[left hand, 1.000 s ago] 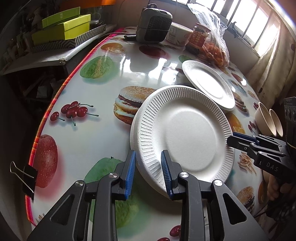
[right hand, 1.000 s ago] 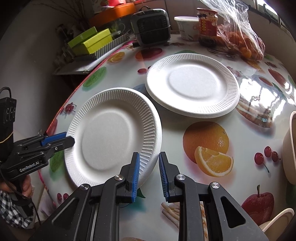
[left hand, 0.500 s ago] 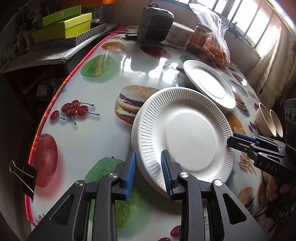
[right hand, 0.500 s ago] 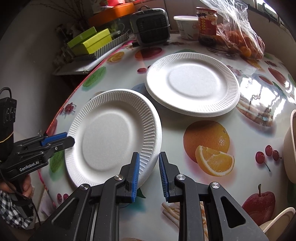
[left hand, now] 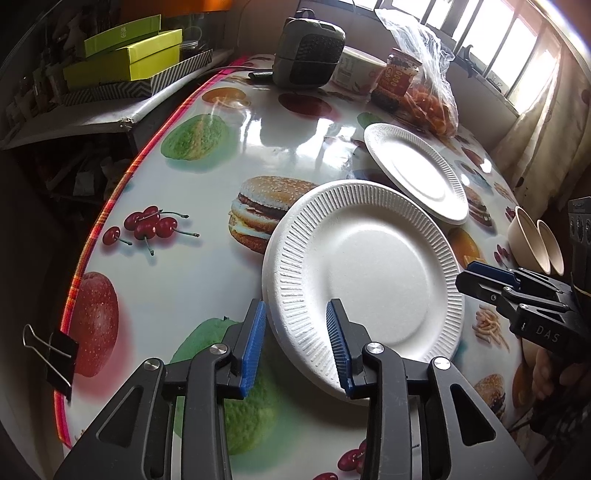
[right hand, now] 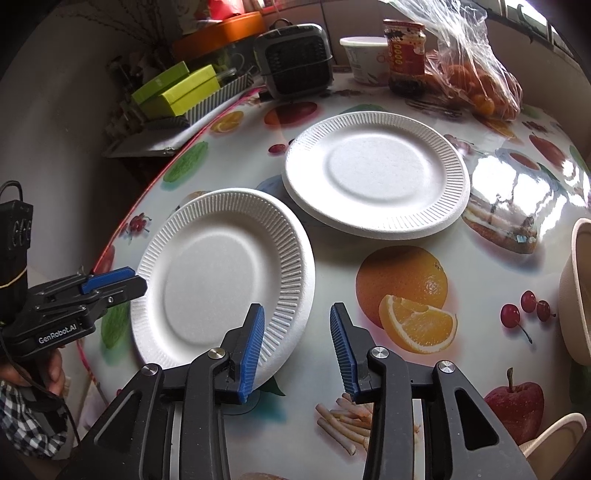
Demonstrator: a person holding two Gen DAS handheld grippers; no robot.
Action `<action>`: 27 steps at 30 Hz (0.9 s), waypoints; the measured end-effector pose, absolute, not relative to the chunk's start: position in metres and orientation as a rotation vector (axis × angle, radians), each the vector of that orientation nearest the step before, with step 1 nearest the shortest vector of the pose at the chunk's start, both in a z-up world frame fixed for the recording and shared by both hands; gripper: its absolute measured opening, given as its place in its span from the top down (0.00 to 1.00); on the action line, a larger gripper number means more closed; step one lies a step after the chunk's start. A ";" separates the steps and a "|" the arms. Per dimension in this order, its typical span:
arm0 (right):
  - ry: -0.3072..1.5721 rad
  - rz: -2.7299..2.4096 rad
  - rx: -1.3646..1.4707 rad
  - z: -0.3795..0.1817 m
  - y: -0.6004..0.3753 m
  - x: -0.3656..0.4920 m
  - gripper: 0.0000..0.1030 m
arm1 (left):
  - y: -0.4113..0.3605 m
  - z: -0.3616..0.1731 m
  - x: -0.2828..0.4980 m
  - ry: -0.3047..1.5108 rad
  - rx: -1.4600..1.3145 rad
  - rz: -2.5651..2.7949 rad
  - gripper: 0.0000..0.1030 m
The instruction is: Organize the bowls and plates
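While opening astride the near plate rim, both tongs downward-tilted, unclamped.

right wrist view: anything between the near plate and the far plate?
Nothing stands there. In the right wrist view a narrow bare strip of fruit-print tablecloth separates the near plate from the far plate; their rims do not touch.

window: bright daylight | curtain: right | side shelf: cluttered
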State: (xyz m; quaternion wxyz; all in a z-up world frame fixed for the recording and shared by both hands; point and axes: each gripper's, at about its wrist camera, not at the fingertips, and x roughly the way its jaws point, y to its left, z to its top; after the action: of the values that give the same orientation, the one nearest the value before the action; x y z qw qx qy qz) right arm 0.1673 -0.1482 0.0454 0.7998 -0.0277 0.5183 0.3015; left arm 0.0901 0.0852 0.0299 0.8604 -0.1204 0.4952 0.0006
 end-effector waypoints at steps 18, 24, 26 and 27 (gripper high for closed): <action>0.983 0.570 -0.041 0.115 -0.210 0.227 0.55 | 0.064 0.094 0.147 0.953 -0.211 -0.015 0.61; 1.010 0.537 -0.058 0.110 -0.226 0.267 0.55 | 0.049 0.100 0.186 0.960 -0.201 -0.030 0.61; 1.021 0.528 -0.062 0.106 -0.230 0.281 0.55 | 0.045 0.099 0.199 0.962 -0.202 -0.030 0.61; 1.026 0.525 -0.062 0.104 -0.231 0.287 0.55 | 0.043 0.098 0.205 0.964 -0.202 -0.031 0.61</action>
State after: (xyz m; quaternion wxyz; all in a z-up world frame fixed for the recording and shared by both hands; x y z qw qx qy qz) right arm 0.2874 -0.2311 0.1037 0.8380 -0.0291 0.4850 0.2484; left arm 0.2052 0.0431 0.0984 0.8810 -0.0971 0.4628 -0.0149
